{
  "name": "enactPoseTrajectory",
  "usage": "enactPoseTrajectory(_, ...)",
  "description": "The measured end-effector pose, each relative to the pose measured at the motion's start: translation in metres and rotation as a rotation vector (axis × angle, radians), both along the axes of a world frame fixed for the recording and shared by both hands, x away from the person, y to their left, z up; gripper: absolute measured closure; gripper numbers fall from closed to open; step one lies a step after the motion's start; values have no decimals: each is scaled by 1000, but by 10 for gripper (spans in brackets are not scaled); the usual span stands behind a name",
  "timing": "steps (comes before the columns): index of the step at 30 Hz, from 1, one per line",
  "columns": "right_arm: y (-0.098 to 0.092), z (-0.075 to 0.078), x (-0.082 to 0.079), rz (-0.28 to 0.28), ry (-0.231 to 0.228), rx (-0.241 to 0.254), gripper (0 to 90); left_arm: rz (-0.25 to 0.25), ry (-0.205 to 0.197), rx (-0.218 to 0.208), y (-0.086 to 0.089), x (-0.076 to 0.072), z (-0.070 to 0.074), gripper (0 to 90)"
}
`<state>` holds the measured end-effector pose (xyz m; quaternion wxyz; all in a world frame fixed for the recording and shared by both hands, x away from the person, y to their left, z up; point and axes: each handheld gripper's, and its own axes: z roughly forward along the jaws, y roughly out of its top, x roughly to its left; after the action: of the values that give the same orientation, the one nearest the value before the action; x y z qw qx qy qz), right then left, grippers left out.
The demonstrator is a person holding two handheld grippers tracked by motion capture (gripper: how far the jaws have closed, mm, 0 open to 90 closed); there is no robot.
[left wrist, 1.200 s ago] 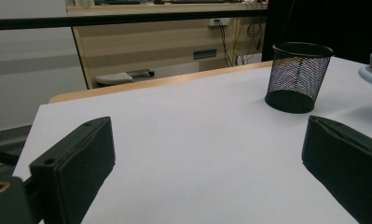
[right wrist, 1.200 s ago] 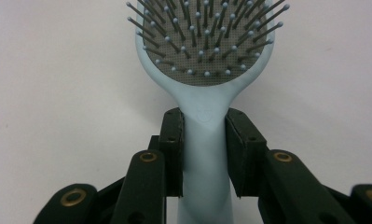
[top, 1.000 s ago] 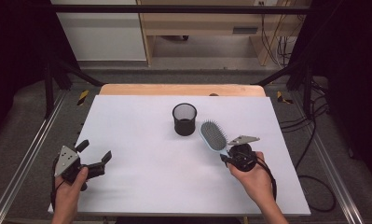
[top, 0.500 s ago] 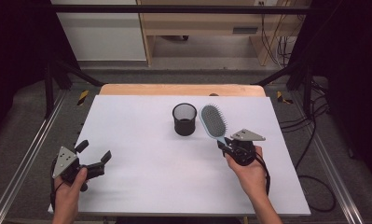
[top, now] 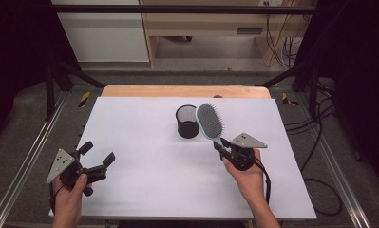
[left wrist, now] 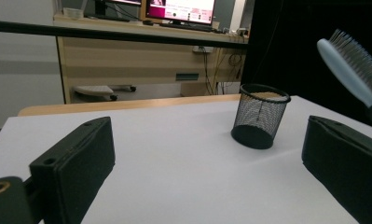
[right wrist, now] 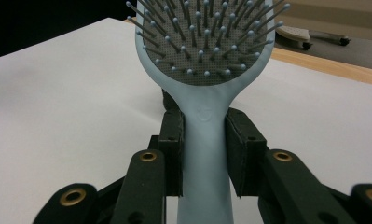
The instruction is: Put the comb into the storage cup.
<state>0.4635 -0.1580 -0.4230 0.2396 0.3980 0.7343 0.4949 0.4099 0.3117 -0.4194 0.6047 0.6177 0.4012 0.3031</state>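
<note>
The right gripper clamps the handle of a pale blue hairbrush, its pads pressed to both sides. The brush head rises tilted, just right of a black mesh pen cup standing at the white table's far middle. The left gripper hovers near the left corner, jaws spread wide, empty.

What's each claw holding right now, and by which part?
Right claw: pale blue plastic paddle hairbrush, gripped by its handle just below the head. Left claw: open, holding nothing.
</note>
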Motion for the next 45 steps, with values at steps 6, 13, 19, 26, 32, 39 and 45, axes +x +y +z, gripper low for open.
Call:
enactPoseTrajectory(6, 14, 1, -1, 38, -21, 1, 698, -54, 9, -24, -24, 10, 16, 25)
enactPoseTrajectory(13, 19, 3, -3, 57, -42, 24, 699, -132, 27, -49, -63, 29, 33, 28)
enactPoseTrajectory(19, 23, 2, -6, 64, -48, 37, 699, -213, 48, -56, -104, 46, 46, 29)
enactPoseTrajectory(26, 27, 2, -9, 73, -61, 54, 699, -283, 67, -91, -146, 57, 53, 30)
enactPoseTrajectory(32, 30, 3, -12, 82, -74, 69, 699, -321, 91, -102, -170, 64, 54, 31)
enactPoseTrajectory(39, 34, 3, -14, 92, -86, 65, 699, -346, 118, -117, -183, 68, 53, 31)
enactPoseTrajectory(45, 37, 4, -16, 102, -101, 69, 699, -342, 139, -137, -188, 71, 49, 33)
